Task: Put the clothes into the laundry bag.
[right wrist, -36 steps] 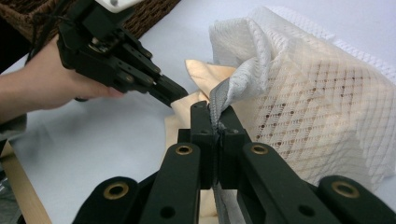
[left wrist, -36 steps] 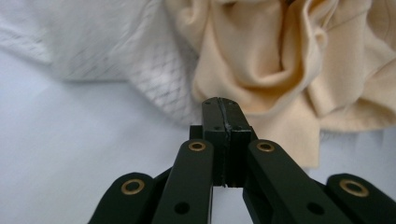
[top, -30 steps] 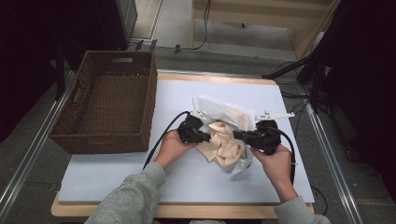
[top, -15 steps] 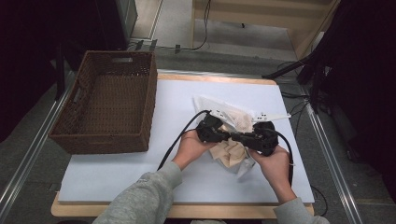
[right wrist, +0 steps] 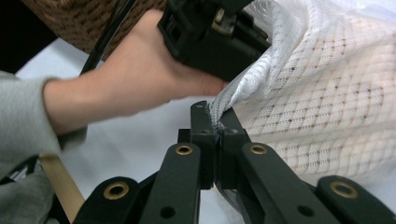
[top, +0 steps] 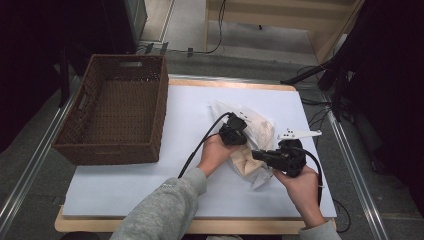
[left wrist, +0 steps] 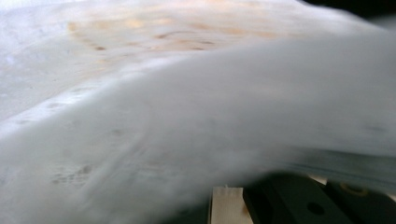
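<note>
Wicker basket [top: 115, 117] sits at left of high view on white table [top: 150, 185], well apart from the work. My own left hand [right wrist: 135, 88] blocks upper left of right gripper view. Mesh bag [top: 252, 145], white netting with beige stuff inside, lies crumpled right of centre on table. Right gripper [right wrist: 215, 123] clamped on zipper edge of bag. Left gripper [top: 235, 131] pressed against bag, jaws closed; its own view pure white blur, can't tell if it's pinching fabric.

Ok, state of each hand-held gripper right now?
Left hand-held gripper: closed on the mesh bag.
Right hand-held gripper: closed on the mesh bag's edge.
</note>
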`<state>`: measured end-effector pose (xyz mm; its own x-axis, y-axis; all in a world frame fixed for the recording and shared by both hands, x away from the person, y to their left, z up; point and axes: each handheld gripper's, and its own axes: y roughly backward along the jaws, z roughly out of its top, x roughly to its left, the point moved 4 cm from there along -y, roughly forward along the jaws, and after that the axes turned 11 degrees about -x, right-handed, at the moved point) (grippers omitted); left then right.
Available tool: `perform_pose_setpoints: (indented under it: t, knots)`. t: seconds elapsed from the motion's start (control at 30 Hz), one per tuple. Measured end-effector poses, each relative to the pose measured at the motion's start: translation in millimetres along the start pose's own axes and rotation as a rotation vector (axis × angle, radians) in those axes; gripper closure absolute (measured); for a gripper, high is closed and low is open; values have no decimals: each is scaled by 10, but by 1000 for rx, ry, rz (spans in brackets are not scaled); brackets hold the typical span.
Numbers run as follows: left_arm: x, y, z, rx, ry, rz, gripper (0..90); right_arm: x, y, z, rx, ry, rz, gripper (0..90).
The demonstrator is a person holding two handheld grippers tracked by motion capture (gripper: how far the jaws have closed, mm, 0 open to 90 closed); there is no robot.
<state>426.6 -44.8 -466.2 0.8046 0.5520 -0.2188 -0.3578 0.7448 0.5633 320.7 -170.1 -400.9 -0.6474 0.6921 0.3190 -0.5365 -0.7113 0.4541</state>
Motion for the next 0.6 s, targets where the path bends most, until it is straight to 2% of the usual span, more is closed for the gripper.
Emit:
perform_pose_setpoints:
  t: [0.1,0.23,0.33,0.5,0.6]
  knots:
    - [-27,65,20,7,3,-25,900,-49,-7,-17,-1,18,-36,889]
    - [-48,265,24,16,-21,-46,900,-110,-4,-19,-7,12,-46,889]
    - [-27,442,7,12,-14,-65,900,-151,0,-21,-7,5,-56,888]
    - [-17,673,-63,8,-28,-74,900,-180,-21,-4,-11,5,-61,888]
    - [35,782,-160,9,-24,-59,900,-176,-40,7,-12,10,-59,888]
